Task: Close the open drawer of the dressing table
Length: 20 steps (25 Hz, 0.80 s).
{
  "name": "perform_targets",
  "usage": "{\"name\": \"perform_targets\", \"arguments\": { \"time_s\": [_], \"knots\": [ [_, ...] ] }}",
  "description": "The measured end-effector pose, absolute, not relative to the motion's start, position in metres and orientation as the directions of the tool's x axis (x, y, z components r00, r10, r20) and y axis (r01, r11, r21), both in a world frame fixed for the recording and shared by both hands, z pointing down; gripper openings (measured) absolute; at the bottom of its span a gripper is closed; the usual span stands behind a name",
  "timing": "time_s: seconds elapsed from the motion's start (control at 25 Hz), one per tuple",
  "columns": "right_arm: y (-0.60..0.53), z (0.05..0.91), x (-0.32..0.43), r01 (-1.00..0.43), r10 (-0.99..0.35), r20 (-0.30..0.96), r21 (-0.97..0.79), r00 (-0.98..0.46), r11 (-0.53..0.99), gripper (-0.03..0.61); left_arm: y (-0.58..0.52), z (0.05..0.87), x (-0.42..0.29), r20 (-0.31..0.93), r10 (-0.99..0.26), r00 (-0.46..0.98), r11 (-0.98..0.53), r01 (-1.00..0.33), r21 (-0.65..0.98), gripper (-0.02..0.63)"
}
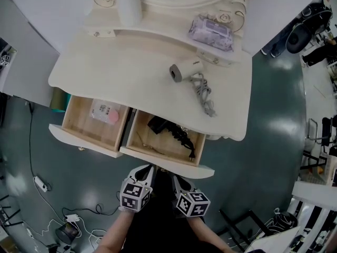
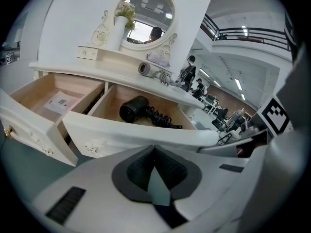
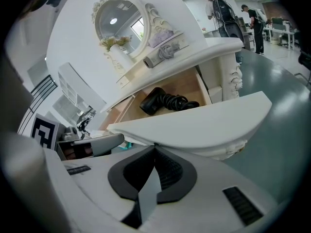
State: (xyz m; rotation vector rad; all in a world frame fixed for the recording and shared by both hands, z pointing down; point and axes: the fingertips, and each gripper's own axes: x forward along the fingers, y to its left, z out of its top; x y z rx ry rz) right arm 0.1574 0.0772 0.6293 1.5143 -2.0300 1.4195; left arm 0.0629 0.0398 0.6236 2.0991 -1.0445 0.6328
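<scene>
Nothing here carries writing I can read. The flat white packet (image 1: pixel 104 111) with a pink patch has print too small to make out, and the purple-patterned wipes pack (image 1: pixel 210 33) on the raised back shelf of the dressing table (image 1: pixel 121 67) has print too blurred.

Two drawers stand pulled out from under the dressing table's top. Both have pale wood inside and a curved cream-white front with carved relief. The left-hand drawer (image 1: pixel 79 140) holds the packet. The right-hand drawer (image 1: pixel 168 164) holds a black hair dryer (image 1: pixel 159 124) with a coiled cord, and it is out far enough to show its whole floor.

I hold both tools just in front of that right-hand drawer, below its front edge. My left gripper (image 1: pixel 149 169) is clenched, its dark pads pressed tip to tip with nothing between them. My right gripper (image 1: pixel 177 181) is clenched and empty too. Its tip sits right under the drawer front's lower edge, but I cannot tell whether it touches.

On the dressing table's top lies a white hair dryer (image 1: pixel 181 70) with a loose grey cord. A white vase (image 1: pixel 129 4) stands at the back beside the oval mirror (image 2: pixel 146 16).
</scene>
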Motion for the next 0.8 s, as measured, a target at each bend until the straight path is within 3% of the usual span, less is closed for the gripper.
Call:
{"name": "perform_targets", "arguments": {
  "time_s": [0.8],
  "knots": [
    [0.04,0.633,0.168,-0.845,-0.599,0.687,-0.533,-0.412,-0.03,0.017,-0.004,0.627,0.074,0.665,-0.487,0.566,-0.436,-0.818,0.376,-0.005]
  ]
}}
